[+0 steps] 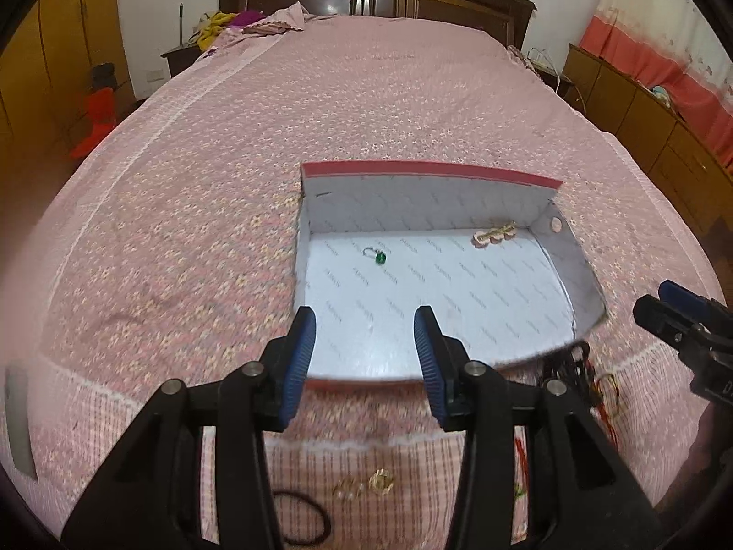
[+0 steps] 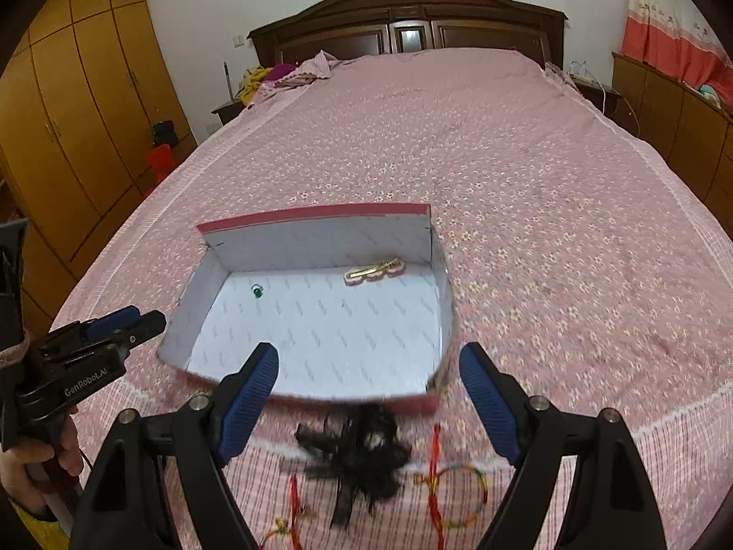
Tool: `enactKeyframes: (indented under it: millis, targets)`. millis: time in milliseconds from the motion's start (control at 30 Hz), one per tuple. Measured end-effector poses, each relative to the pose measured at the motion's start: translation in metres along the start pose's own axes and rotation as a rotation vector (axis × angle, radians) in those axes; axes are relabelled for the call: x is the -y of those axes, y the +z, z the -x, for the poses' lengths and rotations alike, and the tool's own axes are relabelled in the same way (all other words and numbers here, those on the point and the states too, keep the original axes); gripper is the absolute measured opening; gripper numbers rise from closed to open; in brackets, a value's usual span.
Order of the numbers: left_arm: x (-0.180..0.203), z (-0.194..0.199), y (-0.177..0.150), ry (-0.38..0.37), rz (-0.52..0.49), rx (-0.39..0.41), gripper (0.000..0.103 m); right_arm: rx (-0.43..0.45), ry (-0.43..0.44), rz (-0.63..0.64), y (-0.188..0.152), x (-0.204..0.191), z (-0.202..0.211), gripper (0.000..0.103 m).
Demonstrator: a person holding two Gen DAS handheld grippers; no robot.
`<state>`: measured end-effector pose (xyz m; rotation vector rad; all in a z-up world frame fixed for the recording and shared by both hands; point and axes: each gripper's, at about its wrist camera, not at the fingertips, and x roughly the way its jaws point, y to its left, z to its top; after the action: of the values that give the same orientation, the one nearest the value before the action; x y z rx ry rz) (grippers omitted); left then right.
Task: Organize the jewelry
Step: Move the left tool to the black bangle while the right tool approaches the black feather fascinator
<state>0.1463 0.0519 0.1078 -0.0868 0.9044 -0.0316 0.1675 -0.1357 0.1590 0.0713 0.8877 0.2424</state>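
1. I logged the left hand-held gripper (image 1: 365, 321) above the near edge of the box (image 1: 579, 270), pointed steeply down. Its blue pads stood apart with nothing between them: released.
2. The right hand-held gripper (image 2: 369, 362) hung over the near rim of the same box, jaws spread wide, nothing gripped.
3. The box, a shallow white-lined tray with a red outer edge, lay on the pink floral bedspread (image 1: 229, 183). Its long axis ran across both views, roughly parallel to the foot of the bed, with the tall back wall toward the headboard (image 2: 407, 23).
4. Inside, a green-stone ring (image 1: 378, 256) sat near the far left corner.
5. A gold and pink hair clip (image 1: 495, 233) lay at the far right, against the back wall. Its long axis ran roughly along that wall, the right end tipped slightly away from me.
6. Outside the box, on the near strip of bed: a black lace bow (image 2: 357, 453), red and multicoloured string bracelets (image 2: 449, 490), a black hair band (image 1: 307, 522), and small gold pieces (image 1: 366, 486). The gold pieces were too blurred to identify.
7. A person's hand (image 2: 27, 463) was seen holding the left unit's handle.
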Motion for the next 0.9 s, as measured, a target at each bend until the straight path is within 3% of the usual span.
enactKeyframes:
  millis: [233, 467, 900]
  targets:
    - [-0.006, 0.019, -0.032, 0.008, 0.003, 0.017, 0.037, 0.036, -0.012, 0.000, -0.033, -0.004, 0.018, 0.083]
    - [-0.009, 0.026, -0.063, 0.030, -0.014, 0.014, 0.037, 0.014, -0.027, 0.009, -0.071, -0.006, 0.018, 0.083]
    - [-0.026, 0.030, -0.102, 0.052, 0.022, -0.005, 0.037, 0.004, -0.023, -0.036, -0.105, 0.004, 0.013, 0.083]
